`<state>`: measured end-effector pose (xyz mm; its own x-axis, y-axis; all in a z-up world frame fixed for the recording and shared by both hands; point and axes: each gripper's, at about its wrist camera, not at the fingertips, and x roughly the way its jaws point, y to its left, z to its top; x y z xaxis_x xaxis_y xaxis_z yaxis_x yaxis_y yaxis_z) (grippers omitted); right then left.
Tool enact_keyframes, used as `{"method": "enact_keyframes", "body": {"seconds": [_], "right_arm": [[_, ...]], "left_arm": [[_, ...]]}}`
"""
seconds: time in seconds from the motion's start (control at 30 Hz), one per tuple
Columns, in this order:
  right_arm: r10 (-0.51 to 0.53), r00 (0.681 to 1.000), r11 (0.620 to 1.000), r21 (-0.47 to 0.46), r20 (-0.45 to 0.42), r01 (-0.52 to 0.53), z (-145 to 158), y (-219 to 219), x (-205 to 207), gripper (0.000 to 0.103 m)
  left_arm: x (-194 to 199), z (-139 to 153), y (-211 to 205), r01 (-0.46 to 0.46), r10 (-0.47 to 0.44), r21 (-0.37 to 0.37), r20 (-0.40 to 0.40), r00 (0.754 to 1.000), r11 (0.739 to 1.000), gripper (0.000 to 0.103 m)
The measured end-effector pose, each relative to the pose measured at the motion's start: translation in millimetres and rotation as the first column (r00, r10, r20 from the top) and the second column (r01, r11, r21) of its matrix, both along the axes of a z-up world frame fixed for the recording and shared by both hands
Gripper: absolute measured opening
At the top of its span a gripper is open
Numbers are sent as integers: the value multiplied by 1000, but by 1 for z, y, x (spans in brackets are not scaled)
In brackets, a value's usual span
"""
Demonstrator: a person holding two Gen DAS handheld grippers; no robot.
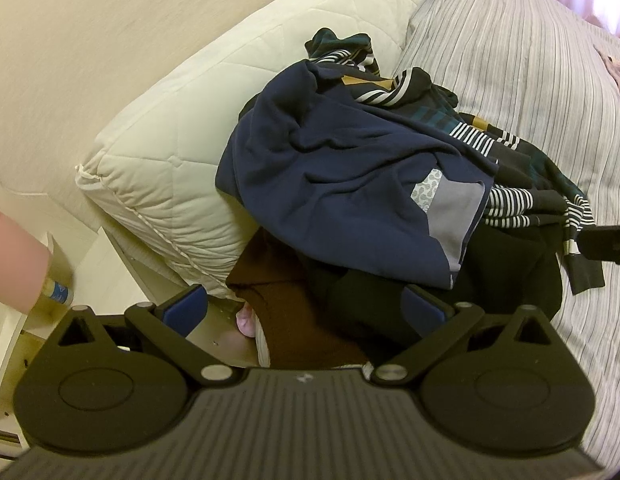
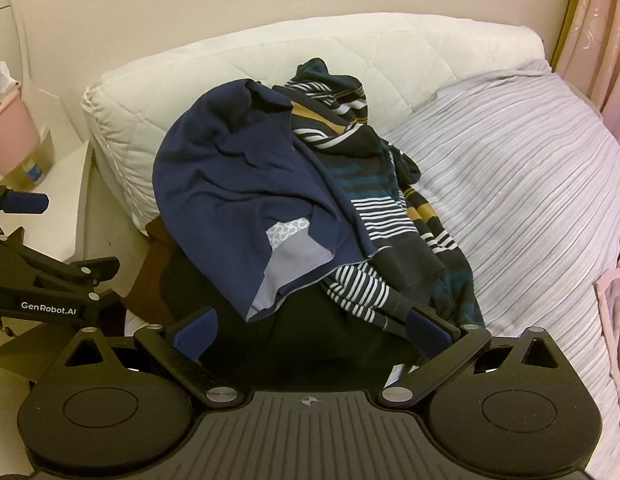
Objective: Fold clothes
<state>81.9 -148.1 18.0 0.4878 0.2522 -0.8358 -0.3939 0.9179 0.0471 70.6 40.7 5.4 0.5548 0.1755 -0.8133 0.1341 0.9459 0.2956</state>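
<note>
Landmark: the white quilted pillow (image 2: 214, 76), propped against the cream wall at the head of the bed.
Clothes pile (image 1: 369, 184): heaped on the bed just in front of the pillow, unfolded.
Navy garment (image 2: 230, 184): on top of the pile, crumpled, touching the pillow's front face; a grey lining patch shows at its near edge.
Striped garment (image 2: 369, 184): to the right of the navy one, farther from the pillow's left corner; dark with white, teal and mustard bands.
Brown garment (image 1: 286, 316): under the pile, below the pillow's near corner.
Black garment (image 2: 310, 332): at the bottom, nearest the cameras; probably trousers, too dark to be sure.
Striped bedsheet (image 2: 509, 184): right of the pillow, wrinkled.
Left gripper (image 1: 306, 308): fingers wide apart, empty, over the brown garment.
Right gripper (image 2: 310, 328): fingers wide apart, empty, over the black garment.
</note>
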Motion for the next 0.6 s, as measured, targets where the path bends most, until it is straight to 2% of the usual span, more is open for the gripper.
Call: {"method": "enact_keyframes", "body": {"seconds": [0.6], "right_arm": [[45,999,999,-19,-16,-45,-7,22,0,103]], "left_arm": [[0,-3,20,-12,12,-11,-2,1000,1000,102]]}}
